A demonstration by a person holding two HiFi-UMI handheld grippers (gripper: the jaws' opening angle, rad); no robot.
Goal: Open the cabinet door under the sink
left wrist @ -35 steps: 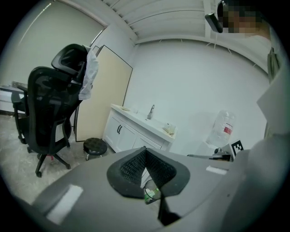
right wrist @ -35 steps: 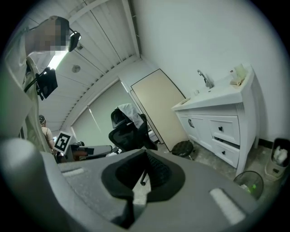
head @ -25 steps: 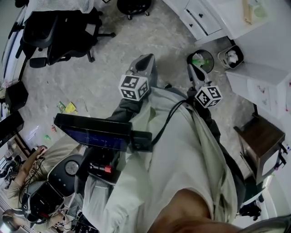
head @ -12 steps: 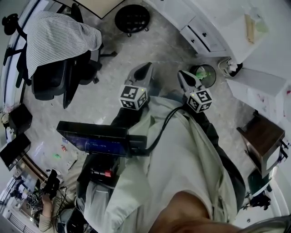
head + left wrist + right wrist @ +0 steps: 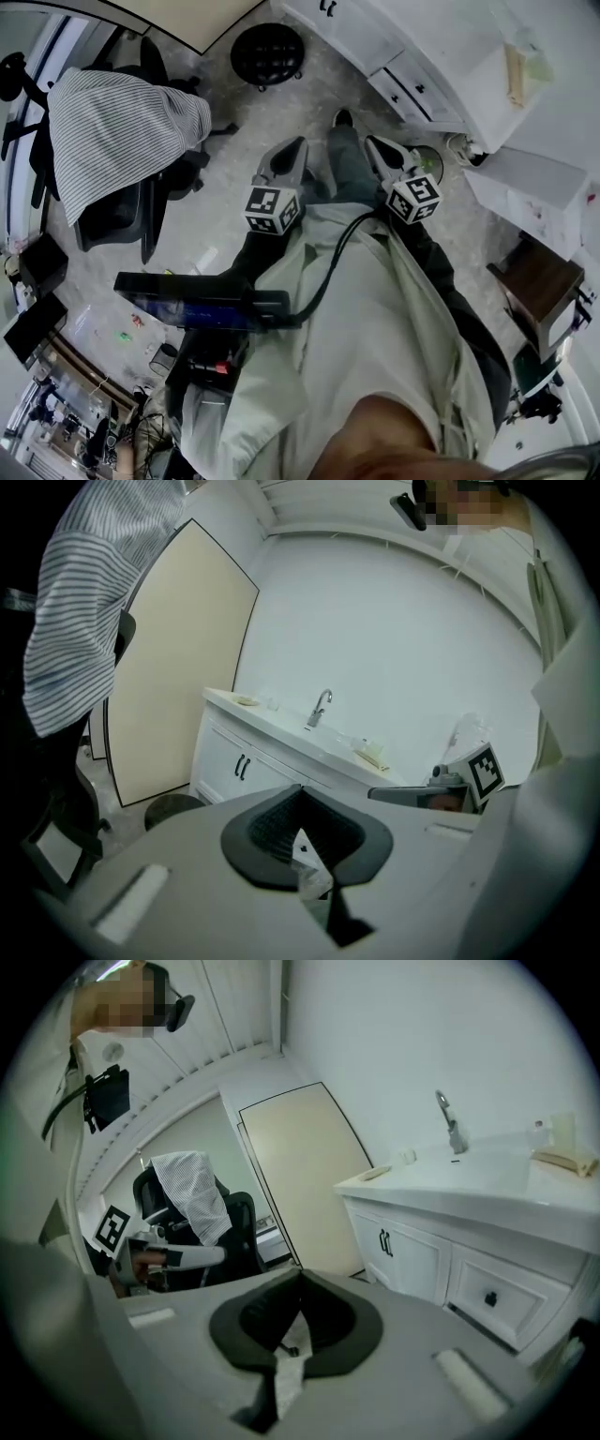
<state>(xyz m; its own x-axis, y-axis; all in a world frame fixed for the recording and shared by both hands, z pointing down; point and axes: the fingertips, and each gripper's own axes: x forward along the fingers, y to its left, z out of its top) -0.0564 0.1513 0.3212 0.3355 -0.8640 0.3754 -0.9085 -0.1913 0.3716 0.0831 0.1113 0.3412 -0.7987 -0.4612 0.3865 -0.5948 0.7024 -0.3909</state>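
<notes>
Both grippers are advancing toward the white sink cabinet (image 5: 412, 75) compared with a second ago, and the person's dark shoe (image 5: 343, 119) is now stepping forward between them. Side by side, the left gripper (image 5: 292, 148) and the right gripper (image 5: 375, 146) are travelling with jaws fully together and nothing between the pads (both gripper views confirm this). The task's white double door with two black handles (image 5: 242, 766) is sitting below the countertop near the chrome faucet (image 5: 321, 708), well apart from either gripper. Approach is judged to be in progress; the jaws will probably need opening before a handle is taken.
</notes>
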